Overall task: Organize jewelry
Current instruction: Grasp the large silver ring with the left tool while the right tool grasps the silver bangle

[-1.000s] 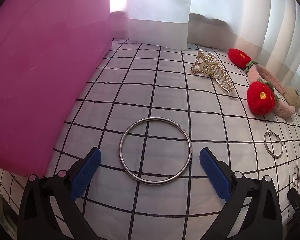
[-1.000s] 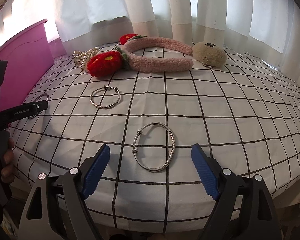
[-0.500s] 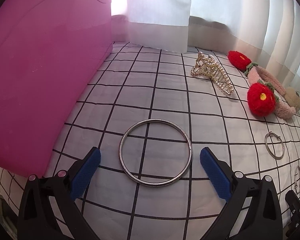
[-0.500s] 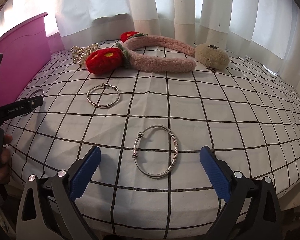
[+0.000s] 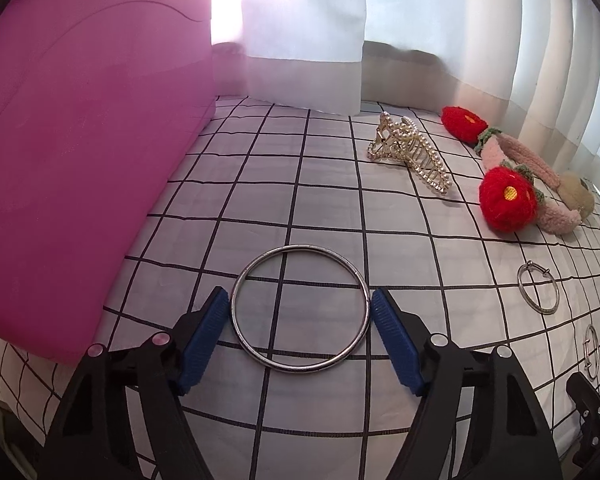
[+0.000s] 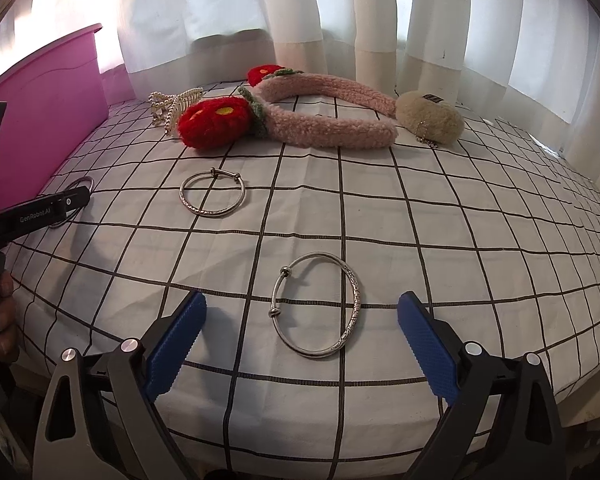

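Both blue-padded grippers are closing, left gripper [image 5: 299, 312] nearly touching the plain silver ring bangle [image 5: 300, 307], right gripper [image 6: 302, 320] wide around the clasped silver bangle [image 6: 315, 305]; smooth metal could skid free.

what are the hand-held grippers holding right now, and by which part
Nothing yet. The left hand-held gripper is closing around the plain ring bangle, pads just short of its rim. The right hand-held gripper straddles the clasped bangle, well clear.
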